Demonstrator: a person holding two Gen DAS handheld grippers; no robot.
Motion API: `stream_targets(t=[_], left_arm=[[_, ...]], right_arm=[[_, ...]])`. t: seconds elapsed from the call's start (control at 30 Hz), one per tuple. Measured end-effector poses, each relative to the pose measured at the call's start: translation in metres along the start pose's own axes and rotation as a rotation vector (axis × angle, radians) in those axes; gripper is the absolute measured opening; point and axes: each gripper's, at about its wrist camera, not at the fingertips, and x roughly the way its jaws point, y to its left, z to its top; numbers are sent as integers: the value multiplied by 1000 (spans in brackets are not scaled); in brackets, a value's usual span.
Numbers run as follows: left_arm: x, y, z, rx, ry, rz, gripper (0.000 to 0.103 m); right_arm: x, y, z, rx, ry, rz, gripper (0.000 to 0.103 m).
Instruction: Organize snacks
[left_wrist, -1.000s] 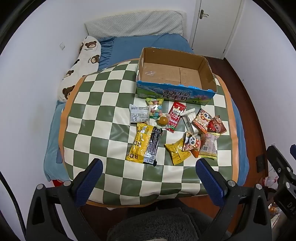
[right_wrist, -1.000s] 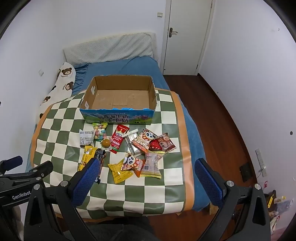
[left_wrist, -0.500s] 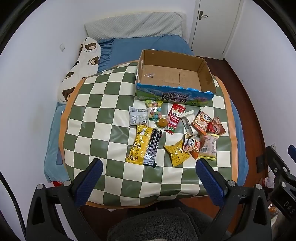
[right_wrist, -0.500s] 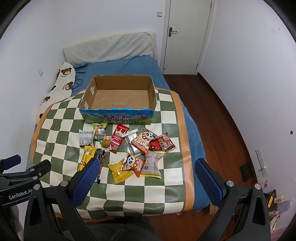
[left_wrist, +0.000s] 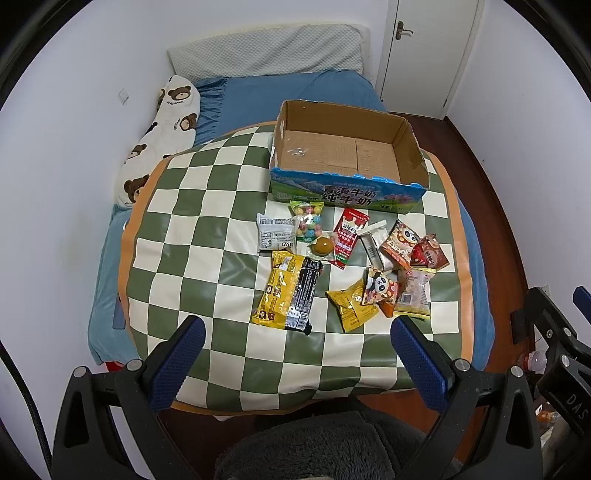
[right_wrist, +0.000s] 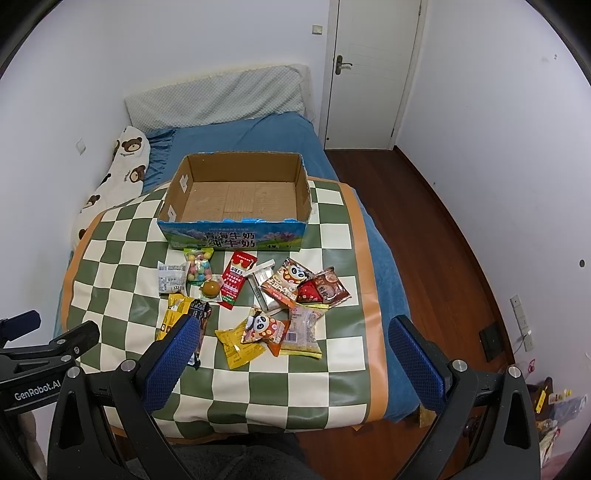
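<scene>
Left wrist view: your left gripper (left_wrist: 295, 354), jaws spread and empty, has only drifted slightly over the loose foil snack packets (left_wrist: 343, 266) beside the empty cardboard box (left_wrist: 347, 192); right wrist view: your right gripper (right_wrist: 291, 354), equally released, hasn't moved, so sorting hasn't started.

Home bedroom: bed (right_wrist: 258, 136) w/ pillow (right_wrist: 218, 98), door (right_wrist: 373, 70).

Table (left_wrist: 192, 229) sits on the bed (left_wrist: 266, 92), pillow (left_wrist: 266, 55) behind at the head. Open box (left_wrist: 343, 155) at the table's far edge, right of centre. Snack packets (left_wrist: 343, 266) lie loose just in front of the box, some overlapping; largest packet (left_wrist: 290, 297) nearest on the left. Door (right_wrist: 373, 70) behind right. Bear cushion (left_wrist: 159, 136) along the left wall.
</scene>
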Motion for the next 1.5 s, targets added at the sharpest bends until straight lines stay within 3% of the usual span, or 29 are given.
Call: stream_targets(t=[1.5], left_arm=[[-8, -6, 10, 8, -5, 0, 103]], right_arm=[[1, 1, 6, 4, -2, 9, 103]])
